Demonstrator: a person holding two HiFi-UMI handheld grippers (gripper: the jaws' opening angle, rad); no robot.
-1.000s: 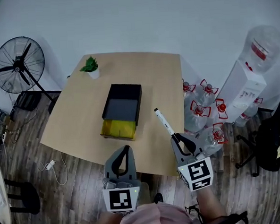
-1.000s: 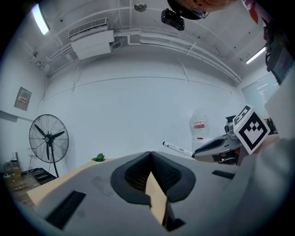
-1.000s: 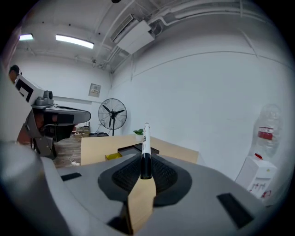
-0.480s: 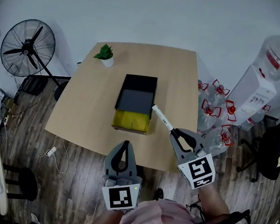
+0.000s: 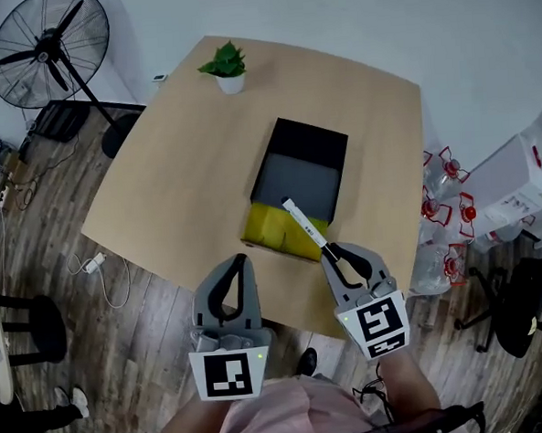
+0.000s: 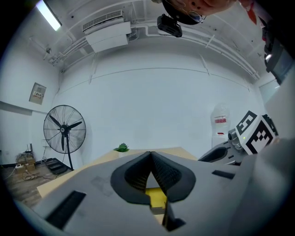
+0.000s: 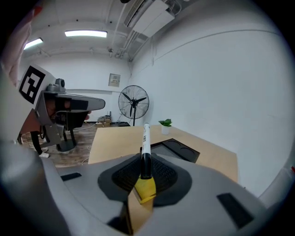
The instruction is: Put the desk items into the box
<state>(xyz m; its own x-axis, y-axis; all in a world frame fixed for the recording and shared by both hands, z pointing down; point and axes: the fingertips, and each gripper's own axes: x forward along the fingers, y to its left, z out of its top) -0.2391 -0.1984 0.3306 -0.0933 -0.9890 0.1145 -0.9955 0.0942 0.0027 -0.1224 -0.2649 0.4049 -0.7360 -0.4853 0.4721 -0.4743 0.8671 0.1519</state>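
The table (image 5: 186,170) sits further to the right in the head view than a second ago, and the black box (image 5: 298,175) has come from left of centre to the middle. The fan (image 5: 48,43) has gone up to the upper left corner, where the frame edge clips its cage. The right gripper (image 5: 328,253) is clamped on the dark end of a white marker (image 5: 301,221). The marker's far tip, then over bare table right of the box, now overlaps the box's near end and crosses the yellow block (image 5: 270,231) there. The left gripper (image 5: 241,259) stays low and left of centre, its jaws pressed together with nothing between them.

The water bottles (image 5: 445,219) at the right edge are partly cut off. How high the marker hangs above the box cannot be told.

The marker's barrel (image 7: 145,138) carries dark print, too small to read.
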